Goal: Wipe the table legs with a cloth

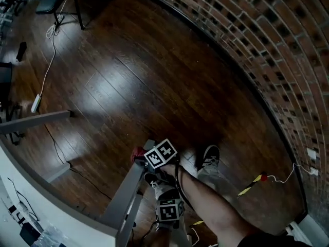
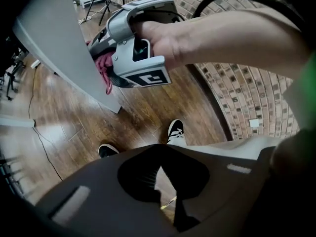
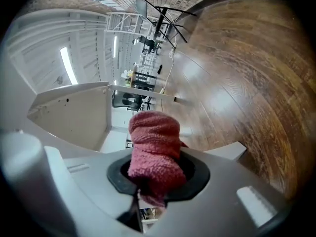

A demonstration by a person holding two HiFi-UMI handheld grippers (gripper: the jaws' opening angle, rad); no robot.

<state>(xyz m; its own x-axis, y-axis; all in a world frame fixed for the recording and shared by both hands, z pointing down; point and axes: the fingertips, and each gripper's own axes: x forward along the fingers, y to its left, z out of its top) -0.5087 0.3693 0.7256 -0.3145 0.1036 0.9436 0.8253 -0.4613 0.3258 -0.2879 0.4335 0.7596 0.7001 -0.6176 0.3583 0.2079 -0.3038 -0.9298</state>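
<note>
- Right tool (image 3: pixel 153 182): we see its jaws clamped on a bunched red cloth (image 3: pixel 154 144), and most of the wad stands out past the tips.
- Cloth and leg: in the left gripper view the cloth touches the grey face of the slanted leg (image 1: pixel 127 192). In the head view it sits near the leg's lower end, close to the floor (image 1: pixel 154 76).
- Left tool (image 2: pixel 165 191): its jaws are drawn nearly together on nothing. It hangs below the right one and faces a shoe (image 2: pixel 174 131) and the floor.
- Bench (image 1: pixel 20 189): only its pale edge shows, at lower left in the head view.
- Risk 1: we judge the grip to be on a small part of the wad. Drag along the leg could pull the cloth free.
- Risk 2: if the wad folds aside, the hard jaws may meet the leg and scrape it, and that stretch would go unwiped.
- Risk 3: the two tools are close together. A long stroke up the leg could knock the right one against the left.
- Risk 4: a cable (image 1: pixel 77 171) lies on the floor near the leg's foot. A low stroke could snag it.
</note>
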